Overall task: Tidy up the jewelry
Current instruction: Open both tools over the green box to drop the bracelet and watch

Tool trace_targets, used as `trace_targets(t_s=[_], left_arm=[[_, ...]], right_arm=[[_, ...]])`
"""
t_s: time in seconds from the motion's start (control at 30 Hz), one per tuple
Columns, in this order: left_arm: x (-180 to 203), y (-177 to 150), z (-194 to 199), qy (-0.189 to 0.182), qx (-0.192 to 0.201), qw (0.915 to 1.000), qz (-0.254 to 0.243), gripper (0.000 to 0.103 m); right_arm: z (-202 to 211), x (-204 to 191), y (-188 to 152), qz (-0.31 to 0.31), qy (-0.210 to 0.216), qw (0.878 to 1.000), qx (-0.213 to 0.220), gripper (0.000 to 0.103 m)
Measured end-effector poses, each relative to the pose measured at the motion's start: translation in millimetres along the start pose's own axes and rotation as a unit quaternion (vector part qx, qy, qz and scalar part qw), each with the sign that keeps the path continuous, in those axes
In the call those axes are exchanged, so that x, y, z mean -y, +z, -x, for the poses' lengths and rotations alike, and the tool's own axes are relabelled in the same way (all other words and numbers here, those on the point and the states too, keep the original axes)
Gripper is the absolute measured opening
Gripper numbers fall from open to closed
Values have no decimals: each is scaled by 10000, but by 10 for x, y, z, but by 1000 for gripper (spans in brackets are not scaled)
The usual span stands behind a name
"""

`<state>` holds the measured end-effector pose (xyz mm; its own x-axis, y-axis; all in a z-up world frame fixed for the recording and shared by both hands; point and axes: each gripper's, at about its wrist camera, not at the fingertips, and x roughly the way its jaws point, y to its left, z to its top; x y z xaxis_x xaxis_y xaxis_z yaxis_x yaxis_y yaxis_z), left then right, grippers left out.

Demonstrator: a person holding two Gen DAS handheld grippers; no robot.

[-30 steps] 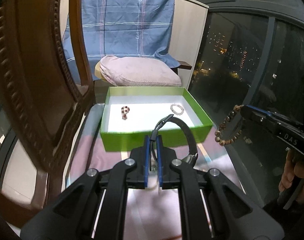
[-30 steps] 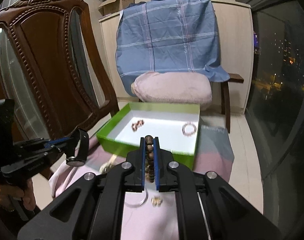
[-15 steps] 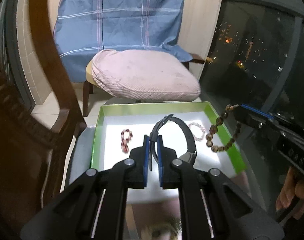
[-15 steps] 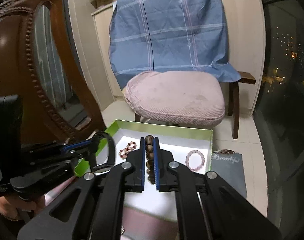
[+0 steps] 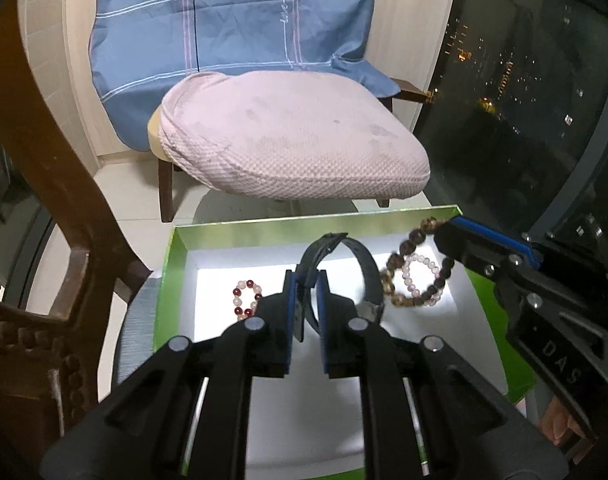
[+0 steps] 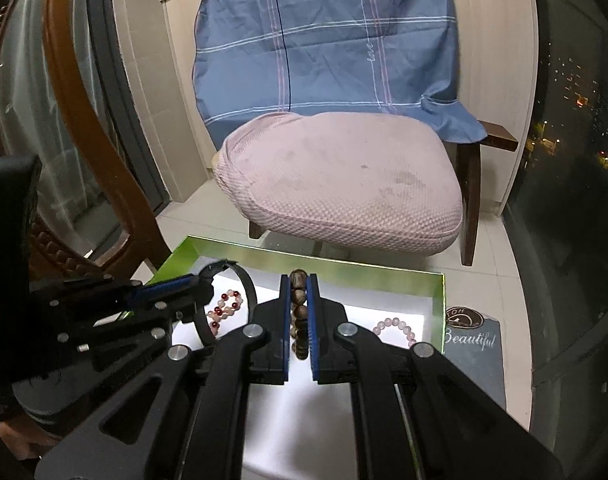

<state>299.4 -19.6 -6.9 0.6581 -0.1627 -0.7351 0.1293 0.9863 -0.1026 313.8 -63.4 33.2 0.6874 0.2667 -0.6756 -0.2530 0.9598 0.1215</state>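
Observation:
A green box with a white floor lies open below both grippers. My left gripper is shut on a black watch strap and holds it over the box. My right gripper is shut on a brown bead bracelet, which also hangs in the left wrist view over the box's right part. A red and pink bead bracelet lies in the box at the left. A pale pink bead bracelet lies in it at the right.
A chair with a pink cushion and a blue checked cloth stands just behind the box. A carved wooden chair back rises at the left. A dark window is at the right. A grey coaster lies right of the box.
Both grippers have moved forward and down over the green box, each with its piece still held. The brown bead bracelet now hangs over the pale pink one.

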Motion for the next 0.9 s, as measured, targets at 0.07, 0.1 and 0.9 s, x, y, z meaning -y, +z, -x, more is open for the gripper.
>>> trace_targets(t_s=[0.07,0.1,0.9], left_arm=[[17,-11,-20,2,-35,10000,-2,12],[15,-14,-30,3,-60,10000,6,12],[-136,-1316,2206,113,1622,9862,319,89]], right_arm=[[-33,12,20,-18,-7,10000,-20,8],[-44,11,23,-10,-12,10000,-46,8],[1958,-153,-795,-338,-114,9920,1212,55]])
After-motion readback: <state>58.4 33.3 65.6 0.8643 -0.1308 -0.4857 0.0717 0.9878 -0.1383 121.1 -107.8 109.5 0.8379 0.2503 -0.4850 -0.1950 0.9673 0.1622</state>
